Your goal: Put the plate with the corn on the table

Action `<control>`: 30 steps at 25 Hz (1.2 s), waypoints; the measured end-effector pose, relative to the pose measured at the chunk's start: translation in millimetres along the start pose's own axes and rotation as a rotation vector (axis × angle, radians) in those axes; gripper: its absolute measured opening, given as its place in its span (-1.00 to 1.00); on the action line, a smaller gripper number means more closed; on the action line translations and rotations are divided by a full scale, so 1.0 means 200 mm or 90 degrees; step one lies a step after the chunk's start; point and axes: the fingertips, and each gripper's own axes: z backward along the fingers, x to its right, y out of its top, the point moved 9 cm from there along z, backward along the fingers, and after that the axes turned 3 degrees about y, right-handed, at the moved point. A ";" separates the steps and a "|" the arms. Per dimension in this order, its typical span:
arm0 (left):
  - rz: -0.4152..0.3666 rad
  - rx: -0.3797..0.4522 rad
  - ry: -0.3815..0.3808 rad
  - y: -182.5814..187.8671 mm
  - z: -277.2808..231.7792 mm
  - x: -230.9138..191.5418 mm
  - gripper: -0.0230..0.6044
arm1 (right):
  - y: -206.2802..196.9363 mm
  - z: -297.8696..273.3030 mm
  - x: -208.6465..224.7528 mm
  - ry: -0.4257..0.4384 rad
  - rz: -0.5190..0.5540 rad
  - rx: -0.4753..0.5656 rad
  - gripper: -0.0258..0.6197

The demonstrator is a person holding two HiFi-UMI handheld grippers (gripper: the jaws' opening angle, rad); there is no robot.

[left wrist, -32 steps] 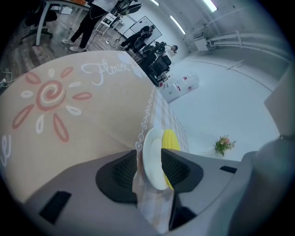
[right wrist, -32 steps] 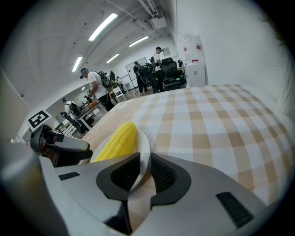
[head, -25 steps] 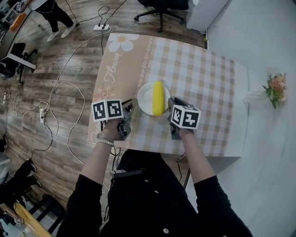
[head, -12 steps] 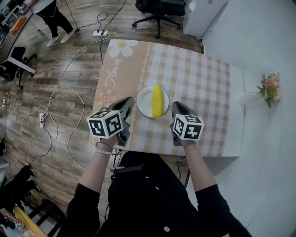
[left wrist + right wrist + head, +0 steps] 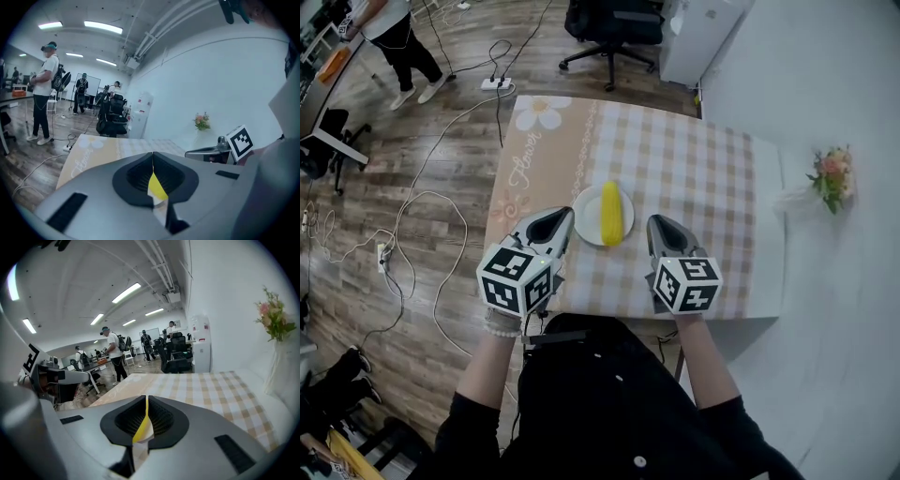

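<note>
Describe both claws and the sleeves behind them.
Left claw and right claw are smooth grey wedge-shaped shells with black ribbed pads. Each carries a white cube printed with black square markers. Both sleeves are black; a pale beaded bracelet sits at the left wrist.

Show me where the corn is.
Head view: the corn lies on the white plate on the checked table, between the left gripper and right gripper.

The left tool and right tool are closed, side by side.
</note>
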 end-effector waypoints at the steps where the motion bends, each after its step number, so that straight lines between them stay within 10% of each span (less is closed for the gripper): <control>1: -0.016 0.005 -0.003 0.01 0.01 0.02 -0.87 | 0.02 0.02 -0.02 0.004 0.011 0.006 -0.76; 30: -0.127 0.088 0.010 0.19 0.32 0.28 -0.88 | 0.28 0.39 -0.22 0.048 0.171 0.126 -0.77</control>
